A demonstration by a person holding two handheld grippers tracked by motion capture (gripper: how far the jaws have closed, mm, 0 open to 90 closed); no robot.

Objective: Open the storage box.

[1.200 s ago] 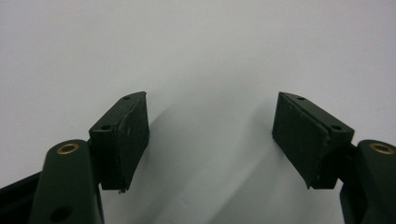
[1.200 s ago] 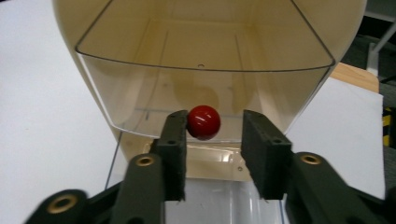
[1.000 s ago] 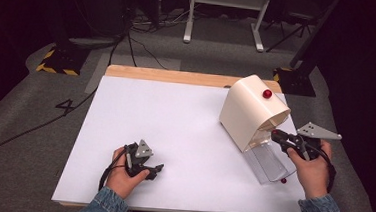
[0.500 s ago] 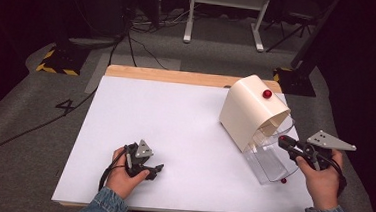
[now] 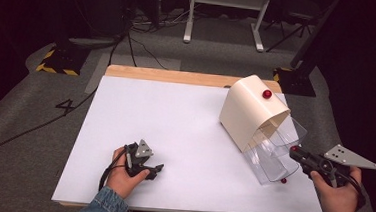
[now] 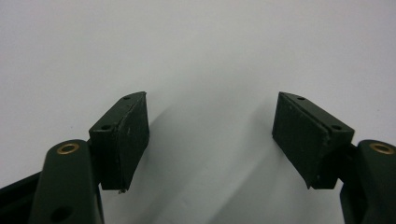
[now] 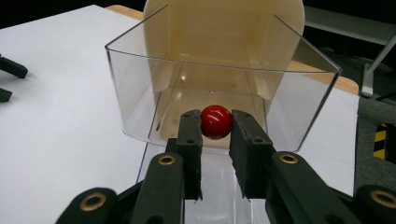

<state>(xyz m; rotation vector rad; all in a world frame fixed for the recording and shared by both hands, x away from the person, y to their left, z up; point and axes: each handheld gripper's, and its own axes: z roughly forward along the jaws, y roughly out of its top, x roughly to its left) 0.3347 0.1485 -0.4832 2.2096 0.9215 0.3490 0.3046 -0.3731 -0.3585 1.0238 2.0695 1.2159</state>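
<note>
While the right gripper pinches the red knob of the clear drawer, pulled partly out of the cream box, the left gripper rests wide open, well left of the box; opening seems underway.

1. blue denim sleeves are worn on both forearms.
2. the left tongs are black, with a small grey three-cornered plate and a looping black cable.
3. the right tongs are black, with brass-coloured rivets, and carry a larger grey plate drilled with small holes.
4. flat, dark pads with small screws are fitted.
</note>
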